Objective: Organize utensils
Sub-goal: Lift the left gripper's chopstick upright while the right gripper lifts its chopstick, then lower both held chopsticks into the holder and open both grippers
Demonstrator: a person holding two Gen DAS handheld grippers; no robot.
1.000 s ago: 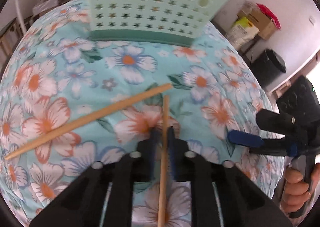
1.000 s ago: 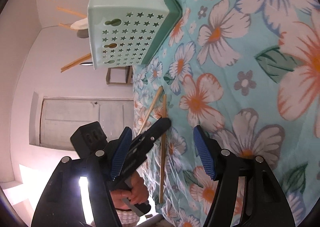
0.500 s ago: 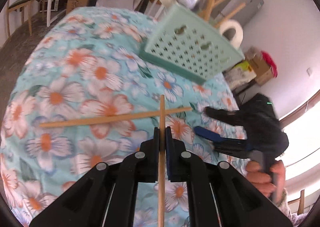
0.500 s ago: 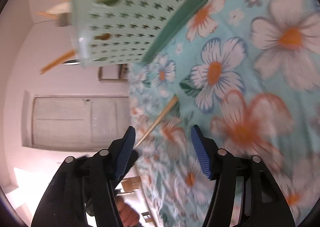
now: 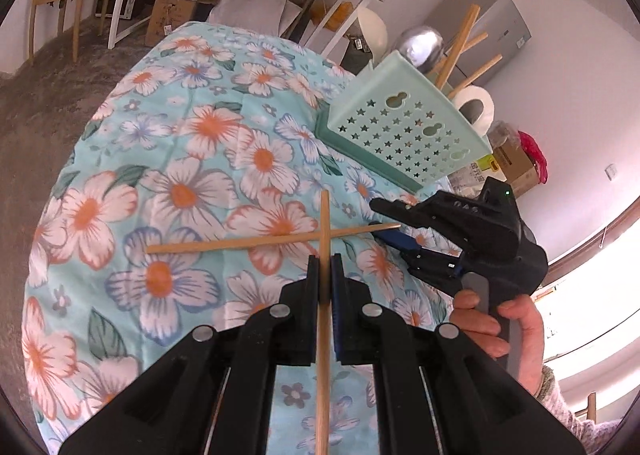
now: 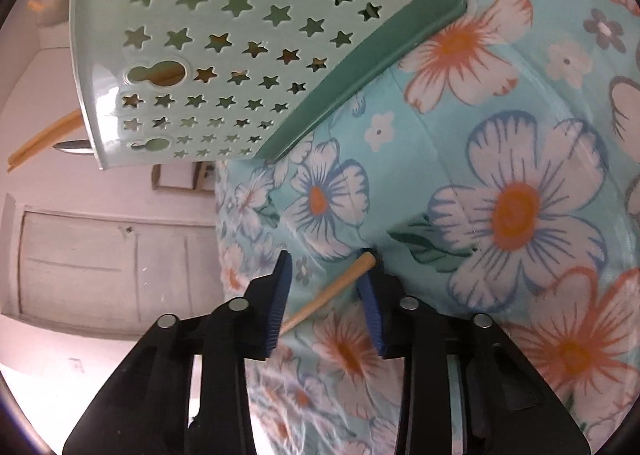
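My left gripper clamps one chopstick. My right gripper, jaws just closing around the second chopstick lying near the mint caddy, isn't pinching yet; gripping near its tip, it may pivot out.

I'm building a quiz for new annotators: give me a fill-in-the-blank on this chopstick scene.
The left hand-held gripper is shut on a ____.
The second chopstick lies on the ____ tablecloth.
The mint utensil holder has ____-shaped holes.
The right hand-held gripper, which has just been closing, has the second chopstick's ____ between its jaws.

Missing: chopstick; floral; star; end
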